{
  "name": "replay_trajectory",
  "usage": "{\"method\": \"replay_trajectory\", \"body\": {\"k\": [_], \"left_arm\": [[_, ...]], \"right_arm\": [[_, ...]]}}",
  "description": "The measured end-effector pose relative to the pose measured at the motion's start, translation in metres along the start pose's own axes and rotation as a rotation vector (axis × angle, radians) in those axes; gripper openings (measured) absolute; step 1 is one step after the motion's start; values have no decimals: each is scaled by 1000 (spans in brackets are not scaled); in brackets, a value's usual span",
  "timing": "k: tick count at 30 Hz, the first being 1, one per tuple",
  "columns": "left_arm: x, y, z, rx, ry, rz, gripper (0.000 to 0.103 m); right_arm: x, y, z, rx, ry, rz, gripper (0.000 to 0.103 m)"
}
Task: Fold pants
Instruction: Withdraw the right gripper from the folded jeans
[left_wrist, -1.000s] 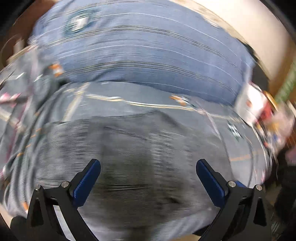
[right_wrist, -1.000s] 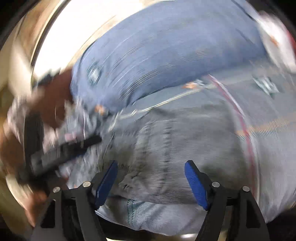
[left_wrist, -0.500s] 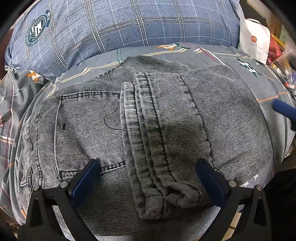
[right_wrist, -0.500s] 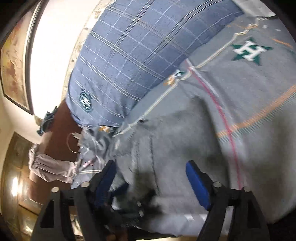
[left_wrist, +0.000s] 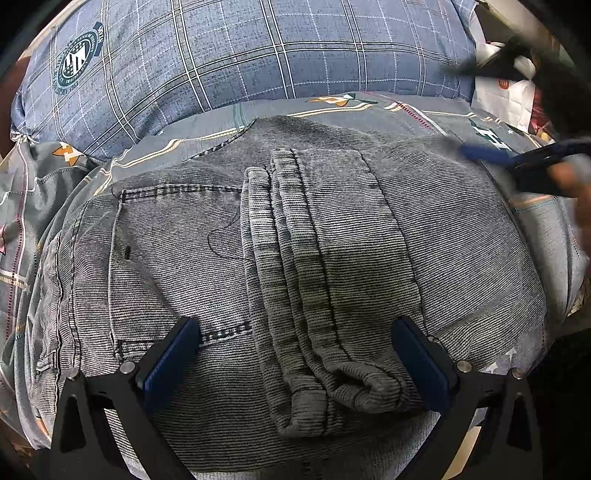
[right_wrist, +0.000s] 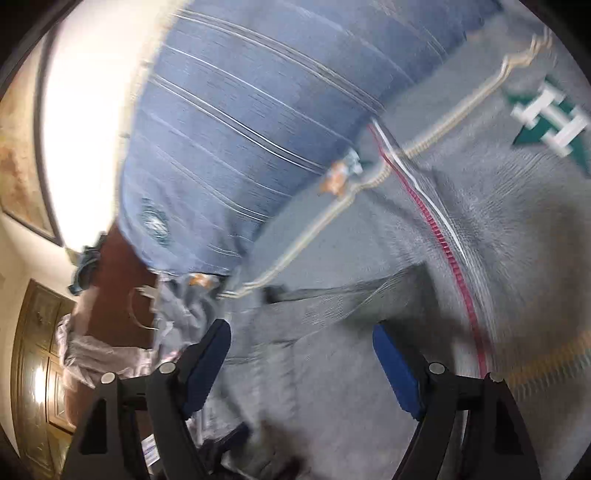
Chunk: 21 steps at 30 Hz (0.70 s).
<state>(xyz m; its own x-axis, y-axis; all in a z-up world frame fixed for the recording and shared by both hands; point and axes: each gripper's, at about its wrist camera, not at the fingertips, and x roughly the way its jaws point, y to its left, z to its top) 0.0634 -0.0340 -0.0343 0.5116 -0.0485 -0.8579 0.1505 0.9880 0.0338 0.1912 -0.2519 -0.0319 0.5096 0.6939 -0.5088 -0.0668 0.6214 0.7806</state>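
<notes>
Grey corduroy pants (left_wrist: 295, 258) lie folded on the bed, with the leg cuffs (left_wrist: 332, 391) laid over the seat and a back pocket at left. My left gripper (left_wrist: 295, 354) is open and empty, hovering over the near edge of the pants, fingers either side of the cuffs. My right gripper (right_wrist: 301, 362) is open and empty; in its blurred view it hangs over the right edge of the pants (right_wrist: 332, 369). It also shows in the left wrist view (left_wrist: 517, 155) at the far right.
A blue plaid pillow (left_wrist: 240, 55) lies behind the pants on a grey patterned bedsheet (left_wrist: 369, 107). A white paper bag (left_wrist: 506, 96) stands at the back right. A wooden door (right_wrist: 33, 369) and a framed picture (right_wrist: 22, 155) are to the left.
The left view has settled over the pants and barely moved in the last half second. The right gripper has swung over the pants' right side and is still moving. Both stay open.
</notes>
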Motion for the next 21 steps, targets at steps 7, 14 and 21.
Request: {"method": "replay_trajectory", "body": {"k": [7, 14, 21], "left_arm": [[1, 3, -1, 4, -8, -3, 103], [2, 1, 4, -10, 17, 4, 103], [-16, 13, 7, -88, 5, -35, 103]], "right_arm": [[-26, 17, -14, -4, -30, 32, 79], [-27, -13, -75, 21, 81, -39, 78], [-58, 13, -89, -79, 6, 9, 81]]}}
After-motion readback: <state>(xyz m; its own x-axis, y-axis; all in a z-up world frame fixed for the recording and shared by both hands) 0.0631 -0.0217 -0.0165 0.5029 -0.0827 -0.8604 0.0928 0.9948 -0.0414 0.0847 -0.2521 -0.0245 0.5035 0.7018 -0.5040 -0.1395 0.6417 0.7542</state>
